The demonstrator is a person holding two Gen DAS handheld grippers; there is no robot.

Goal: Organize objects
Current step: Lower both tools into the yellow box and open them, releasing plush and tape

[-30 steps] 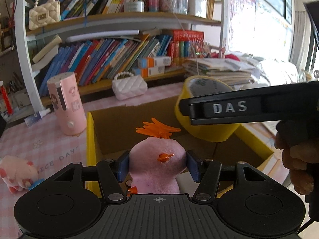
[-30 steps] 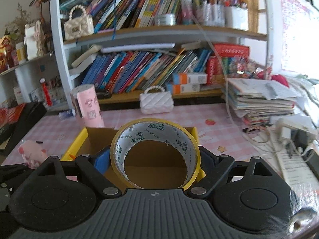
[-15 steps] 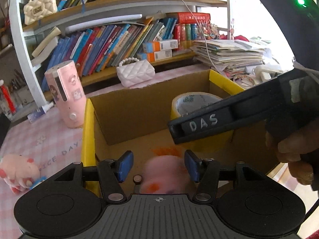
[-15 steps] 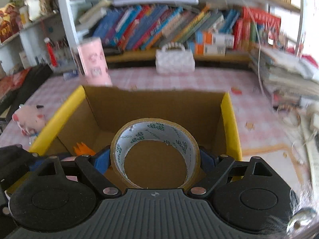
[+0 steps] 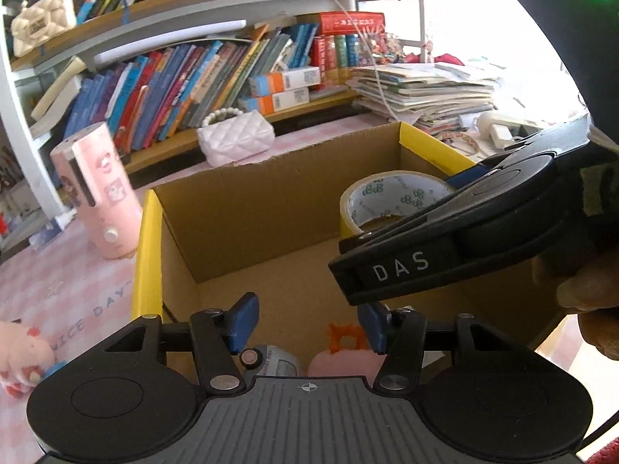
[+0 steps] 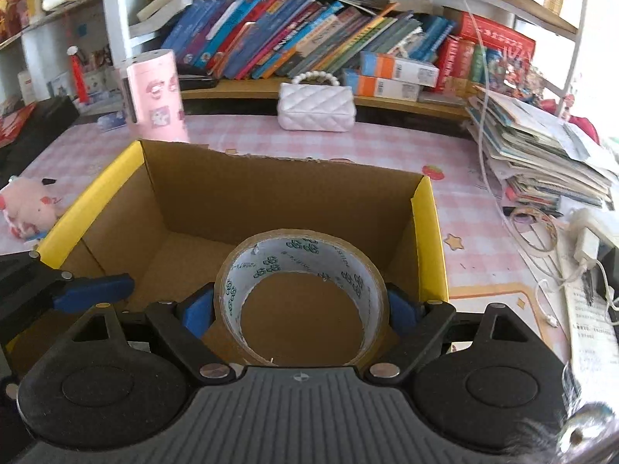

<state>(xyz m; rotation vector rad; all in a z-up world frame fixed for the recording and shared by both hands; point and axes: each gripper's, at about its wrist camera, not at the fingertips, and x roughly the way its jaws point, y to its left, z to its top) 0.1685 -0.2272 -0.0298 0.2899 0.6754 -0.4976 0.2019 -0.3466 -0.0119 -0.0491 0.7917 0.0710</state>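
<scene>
The right hand-held gripper [image 6: 301, 305] pinches a tape roll [image 6: 301, 297] between its blue pads [image 6: 195, 307], one pad on each side of the roll. The roll stands on edge with its hole facing the camera, held inside the box [image 6: 93, 201], over the right part of the box floor and near the right wall. From the left wrist view the same roll [image 5: 381, 201] shows near the far right corner of the box [image 5: 147, 247], with the right hand-held gripper [image 5: 456, 208] covering its near side.

The left hand-held gripper [image 5: 307, 323] is spread, nothing between its pads [image 5: 243, 321]. It hangs over the near left part of the box. Just below and beyond its fingertips, on the box floor, lies a pink plush toy [image 5: 340, 361] with an orange tuft; only its top shows above the gripper body, so its pose is hard to make out. Beside it on the left a grey object [image 5: 278, 363] peeks out, mostly hidden, and I cannot tell what it is.

Outside the box, on the bench [image 6: 387, 147] with its pink check cloth, a pink cylinder [image 6: 154, 96] stands beyond the far left corner, a white quilted purse [image 6: 315, 110] beyond the far wall, and a pink pig plush [image 6: 27, 208] left of the box. A paper stack [image 6: 541, 147] lies to the right of the box. In the left wrist view the pig plush [image 5: 19, 355] is cut off by the frame edge.
</scene>
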